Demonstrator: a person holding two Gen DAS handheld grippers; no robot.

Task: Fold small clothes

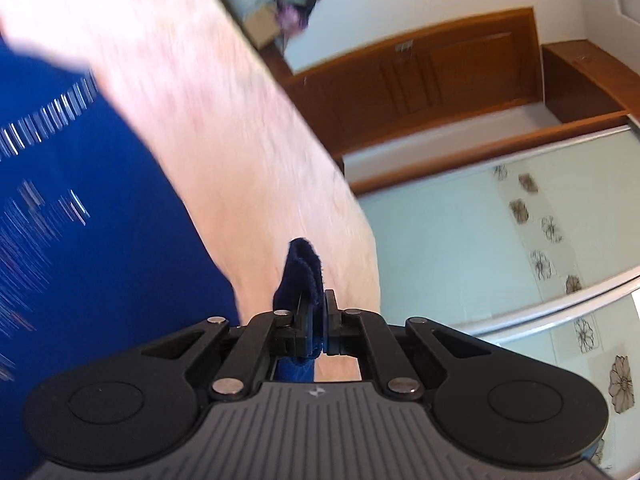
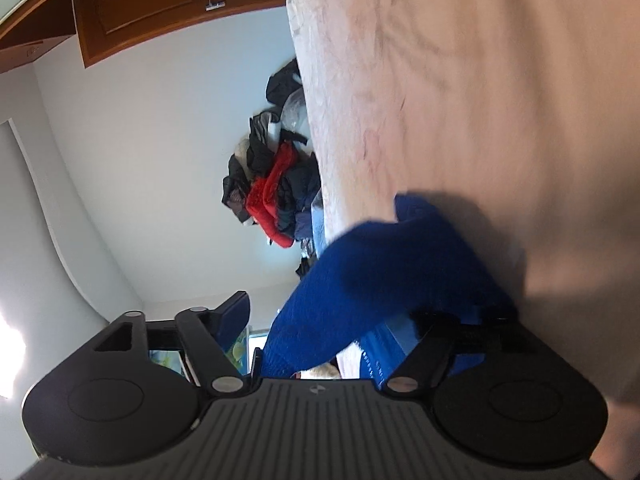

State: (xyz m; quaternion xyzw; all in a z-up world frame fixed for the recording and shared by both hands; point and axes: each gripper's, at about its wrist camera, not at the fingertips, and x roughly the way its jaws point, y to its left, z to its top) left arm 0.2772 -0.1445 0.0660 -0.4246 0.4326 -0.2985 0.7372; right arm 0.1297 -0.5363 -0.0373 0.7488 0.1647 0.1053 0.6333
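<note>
A blue knitted garment [image 1: 80, 240] with a white pattern lies on the pink bedspread [image 1: 208, 112], filling the left of the left wrist view. My left gripper [image 1: 319, 305] is shut on a folded edge of this blue cloth [image 1: 303, 270], which sticks up between the pads. In the right wrist view the same blue garment [image 2: 380, 264] drapes across the gap of my right gripper [image 2: 348, 320]. Its jaws stand wide apart. The left finger [image 2: 234, 316] is clear of the cloth, and the right finger [image 2: 448, 320] is partly hidden behind it.
The pink bedspread [image 2: 480, 80] fills the right of the right wrist view. A heap of dark and red clothes [image 2: 276, 188] lies at its far edge. Brown wooden cabinets [image 1: 420, 80] and a frosted glass door with flower prints [image 1: 480, 240] stand beyond.
</note>
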